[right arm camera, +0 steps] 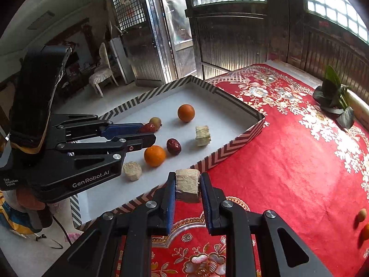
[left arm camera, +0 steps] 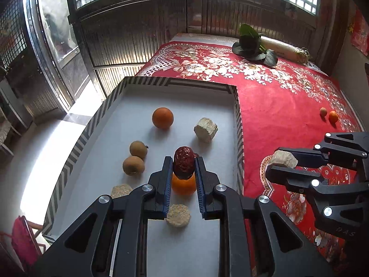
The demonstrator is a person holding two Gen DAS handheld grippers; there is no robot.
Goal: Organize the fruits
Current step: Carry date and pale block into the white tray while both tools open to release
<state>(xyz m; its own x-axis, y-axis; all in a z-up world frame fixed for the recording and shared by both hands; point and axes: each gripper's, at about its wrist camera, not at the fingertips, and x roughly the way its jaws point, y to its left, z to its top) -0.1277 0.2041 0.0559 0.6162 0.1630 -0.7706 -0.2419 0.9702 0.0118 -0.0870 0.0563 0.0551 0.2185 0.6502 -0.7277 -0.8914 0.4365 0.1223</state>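
Jaws of the left gripper are closed on a dark red date, pinched between the blue pads and held above the white tray. Jaws of the right gripper are closed on a pale fibrous block, held above the red floral cloth just outside the tray's near wall.

Contents of the tray, as seen from the left wrist: a large orange toward the far end; a second pale block near the right wall; two brown round fruits touching each other toward the left wall; a small orange directly below the held date; two pale round discs at the near end. The right wrist view shows a second date lying in the tray beside the small orange.

Outside the tray, on the cloth: a small tan fruit and a small orange fruit, side by side, well apart from the tray's right wall; green leaves and a white radish beyond the tray's far end.
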